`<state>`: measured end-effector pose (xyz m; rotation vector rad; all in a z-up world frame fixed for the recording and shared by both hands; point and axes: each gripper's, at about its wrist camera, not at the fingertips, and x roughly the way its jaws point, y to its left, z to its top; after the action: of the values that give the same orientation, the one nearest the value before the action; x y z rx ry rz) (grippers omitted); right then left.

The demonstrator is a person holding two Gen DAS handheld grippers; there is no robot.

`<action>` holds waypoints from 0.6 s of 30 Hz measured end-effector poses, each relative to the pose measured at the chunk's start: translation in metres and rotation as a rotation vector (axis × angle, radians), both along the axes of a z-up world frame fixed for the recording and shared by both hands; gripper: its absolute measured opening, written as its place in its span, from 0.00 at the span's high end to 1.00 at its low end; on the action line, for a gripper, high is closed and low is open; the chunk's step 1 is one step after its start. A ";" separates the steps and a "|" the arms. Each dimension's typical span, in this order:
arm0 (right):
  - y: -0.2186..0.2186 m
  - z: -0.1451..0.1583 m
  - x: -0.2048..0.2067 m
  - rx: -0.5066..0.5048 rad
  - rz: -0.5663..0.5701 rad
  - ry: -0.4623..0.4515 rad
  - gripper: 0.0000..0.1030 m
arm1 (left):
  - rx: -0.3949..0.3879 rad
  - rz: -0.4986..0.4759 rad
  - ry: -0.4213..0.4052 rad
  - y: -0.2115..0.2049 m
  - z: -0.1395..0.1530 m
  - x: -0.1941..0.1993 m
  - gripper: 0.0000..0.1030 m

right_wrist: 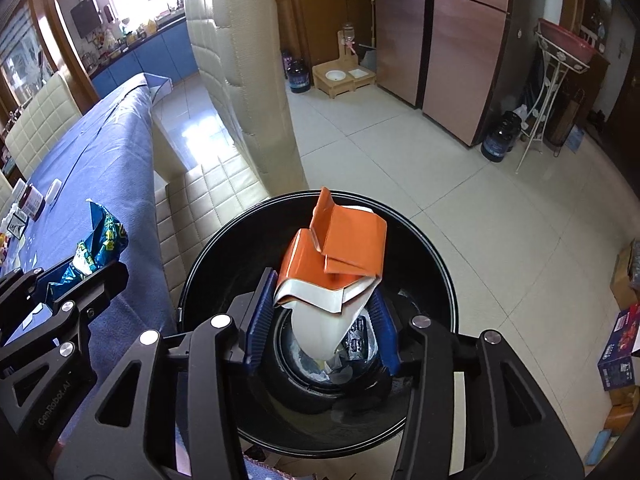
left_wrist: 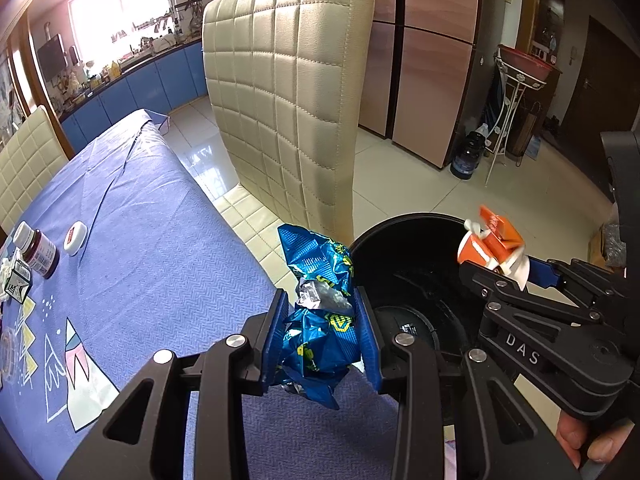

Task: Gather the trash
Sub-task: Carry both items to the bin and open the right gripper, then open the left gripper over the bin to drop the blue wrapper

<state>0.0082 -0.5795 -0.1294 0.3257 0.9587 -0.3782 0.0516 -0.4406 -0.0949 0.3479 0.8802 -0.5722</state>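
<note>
Two grips | left jaws clamp blue wrapper lengthwise upright | right jaws loose around orange carton

home kitchen-diner | blue counter cabinets | dining table | quilted chair

blue wrapper, orange carton, black bin
</note>
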 end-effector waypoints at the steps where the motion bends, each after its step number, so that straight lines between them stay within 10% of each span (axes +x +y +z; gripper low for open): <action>1: 0.000 0.000 0.000 -0.011 -0.002 0.000 0.48 | 0.001 0.000 0.000 -0.001 0.000 0.000 0.68; 8: -0.004 0.008 -0.007 -0.083 -0.048 -0.045 0.11 | 0.002 -0.007 0.001 -0.006 -0.001 -0.002 0.68; 18: -0.011 0.010 -0.013 -0.100 -0.066 -0.050 0.08 | -0.002 -0.027 -0.003 -0.016 0.002 -0.008 0.68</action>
<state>-0.0047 -0.5909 -0.1198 0.2748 0.8783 -0.4745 0.0438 -0.4567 -0.0933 0.3588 0.8730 -0.5978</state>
